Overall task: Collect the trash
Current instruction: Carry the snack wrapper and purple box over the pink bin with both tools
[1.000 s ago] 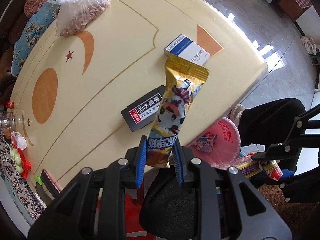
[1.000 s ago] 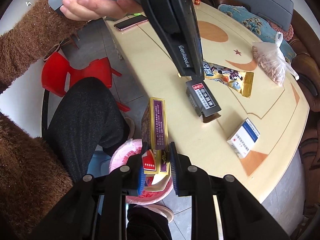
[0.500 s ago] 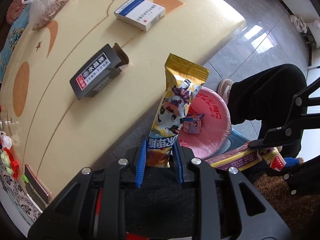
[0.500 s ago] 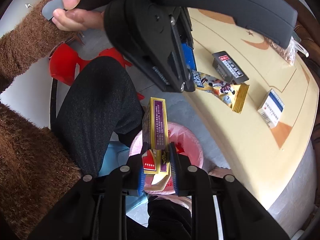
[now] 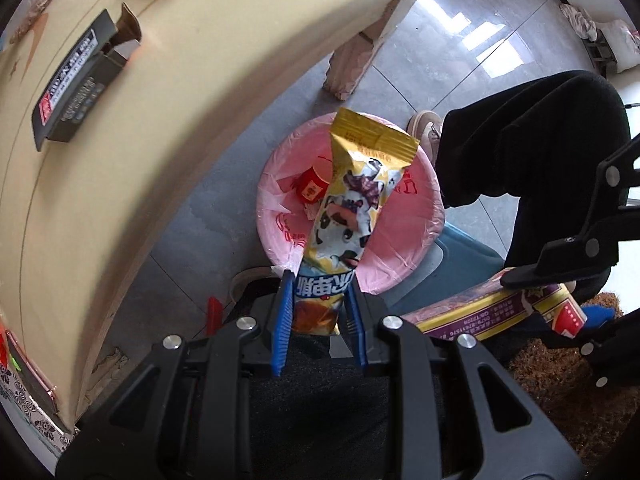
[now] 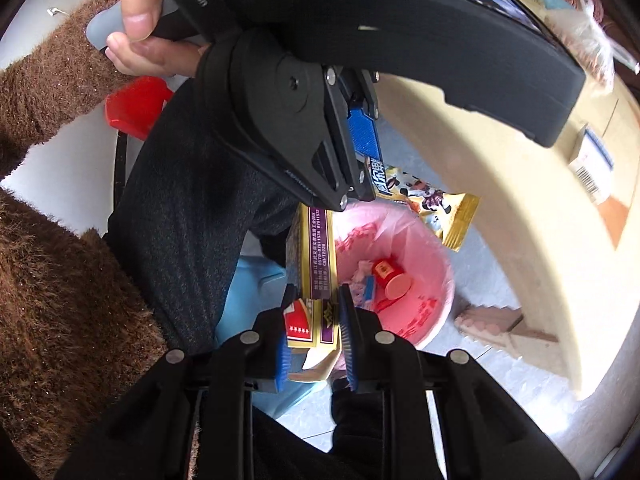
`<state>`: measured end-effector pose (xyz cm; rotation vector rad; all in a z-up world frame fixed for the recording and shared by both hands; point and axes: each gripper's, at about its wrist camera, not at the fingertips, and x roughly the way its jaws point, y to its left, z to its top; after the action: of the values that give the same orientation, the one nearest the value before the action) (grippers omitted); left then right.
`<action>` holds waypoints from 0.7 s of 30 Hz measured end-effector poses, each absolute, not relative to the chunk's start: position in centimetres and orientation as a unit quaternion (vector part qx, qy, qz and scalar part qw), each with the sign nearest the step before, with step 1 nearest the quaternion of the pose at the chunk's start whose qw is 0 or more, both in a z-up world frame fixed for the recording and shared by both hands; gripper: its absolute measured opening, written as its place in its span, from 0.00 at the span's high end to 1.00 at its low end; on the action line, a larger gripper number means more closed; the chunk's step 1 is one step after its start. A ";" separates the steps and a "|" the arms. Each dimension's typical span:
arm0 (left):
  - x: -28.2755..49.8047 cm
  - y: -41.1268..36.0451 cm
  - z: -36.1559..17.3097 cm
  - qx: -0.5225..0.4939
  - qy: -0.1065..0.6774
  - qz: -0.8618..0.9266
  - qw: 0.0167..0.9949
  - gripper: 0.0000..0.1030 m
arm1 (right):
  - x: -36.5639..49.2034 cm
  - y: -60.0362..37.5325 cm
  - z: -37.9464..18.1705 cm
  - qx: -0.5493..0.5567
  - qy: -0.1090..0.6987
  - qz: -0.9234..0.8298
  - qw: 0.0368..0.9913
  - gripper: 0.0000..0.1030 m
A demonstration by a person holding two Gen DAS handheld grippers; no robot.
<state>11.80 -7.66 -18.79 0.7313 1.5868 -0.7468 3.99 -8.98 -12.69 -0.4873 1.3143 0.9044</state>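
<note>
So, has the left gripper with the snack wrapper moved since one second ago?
Yes. The left gripper, shut on the snack wrapper, has gone from above the table out past its edge, over the pink trash bin.

We noted a cream table [image 5: 132,184] with a rounded edge, its leg [image 5: 356,64] standing on a grey tiled floor [image 5: 420,60]. At the table's near edge lay a phone [image 5: 36,376] with a rose-coloured rim. A red plastic chair [image 6: 134,108] stood on the floor behind a dark trouser leg [image 6: 188,216], and a brown fuzzy sleeve [image 6: 52,300] filled the left side of the right wrist view. A clear bag of nuts [image 6: 592,36] rested far back on the table.
</note>
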 end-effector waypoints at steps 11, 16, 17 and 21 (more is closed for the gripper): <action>10.8 -8.0 -23.6 0.314 0.700 -0.339 0.544 0.75 | 4.5 -9.5 -16.9 -0.202 0.613 0.402 0.649 0.79; 10.9 -8.7 -25.9 0.316 0.711 -0.344 0.526 0.75 | 5.2 -9.3 -18.9 -0.206 0.621 0.402 0.640 0.79; 10.8 -8.8 -26.4 0.315 0.714 -0.343 0.523 0.75 | 5.4 -9.2 -19.4 -0.203 0.624 0.403 0.638 0.79; 11.4 -8.9 -28.1 0.312 0.726 -0.345 0.506 0.75 | 6.0 -9.2 -21.3 -0.202 0.630 0.403 0.632 0.79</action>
<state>11.38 -8.92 -28.14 0.7529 1.7516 -0.8319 6.03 -9.16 -21.34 -0.4616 1.4416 0.9229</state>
